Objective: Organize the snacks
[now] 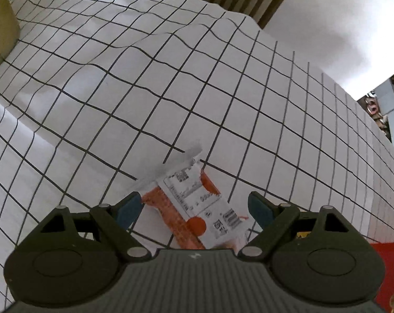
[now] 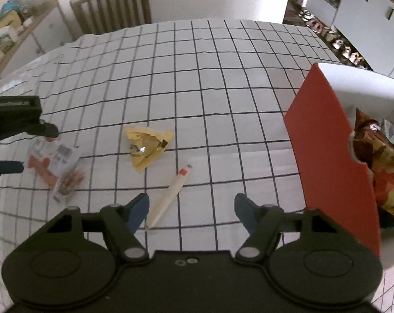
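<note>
- My left gripper is wide open, straddling the orange snack packet, gripping nothing; my right gripper is open, empty.
- Packet lies far from the red box; closing on its thin seal risks slipping.

Soft, even indoor light, moderately dim. Strong fisheye bending of the tablecloth grid toward every edge. Glare on the gold wrapper. Orange packet at 6 o'clock slightly blurred; corners vignetted.
</note>
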`<state>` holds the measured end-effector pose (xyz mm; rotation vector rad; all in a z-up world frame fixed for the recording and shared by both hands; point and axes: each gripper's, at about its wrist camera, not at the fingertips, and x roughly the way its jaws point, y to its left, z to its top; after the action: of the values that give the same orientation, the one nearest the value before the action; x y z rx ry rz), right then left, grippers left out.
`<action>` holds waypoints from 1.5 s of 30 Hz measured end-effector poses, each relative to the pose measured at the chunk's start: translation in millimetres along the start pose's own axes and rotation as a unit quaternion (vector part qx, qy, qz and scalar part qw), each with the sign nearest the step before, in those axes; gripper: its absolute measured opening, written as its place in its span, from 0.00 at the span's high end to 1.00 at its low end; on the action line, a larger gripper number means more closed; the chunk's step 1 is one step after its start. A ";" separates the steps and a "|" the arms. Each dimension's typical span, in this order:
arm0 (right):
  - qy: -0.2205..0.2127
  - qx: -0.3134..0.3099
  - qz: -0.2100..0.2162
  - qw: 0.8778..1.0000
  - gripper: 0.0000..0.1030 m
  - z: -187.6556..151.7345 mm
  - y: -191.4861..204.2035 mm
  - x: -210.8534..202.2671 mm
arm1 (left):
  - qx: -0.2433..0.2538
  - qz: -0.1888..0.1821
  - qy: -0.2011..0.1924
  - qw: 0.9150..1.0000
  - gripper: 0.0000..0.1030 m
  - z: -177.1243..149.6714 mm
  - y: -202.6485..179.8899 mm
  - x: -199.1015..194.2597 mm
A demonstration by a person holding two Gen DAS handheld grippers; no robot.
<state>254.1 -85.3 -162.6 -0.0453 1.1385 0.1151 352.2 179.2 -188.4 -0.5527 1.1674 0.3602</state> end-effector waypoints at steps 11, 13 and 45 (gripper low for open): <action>0.026 0.042 -0.007 0.999 0.53 14.7 2.0 34.1 | -0.026 0.036 -0.011 0.999 0.14 5.9 -4.6 13.5; 0.030 0.048 -0.012 0.998 0.58 14.6 3.3 40.5 | -0.031 0.040 -0.005 0.999 0.14 3.7 -4.4 16.7; 0.015 -0.001 0.004 1.000 0.91 -19.0 -5.0 11.7 | 0.038 0.021 -0.034 0.998 0.52 -21.4 4.4 -11.6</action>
<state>242.4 -91.3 -181.2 -0.0450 1.1677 0.1230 329.2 170.6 -184.6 -0.4473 1.1232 0.3669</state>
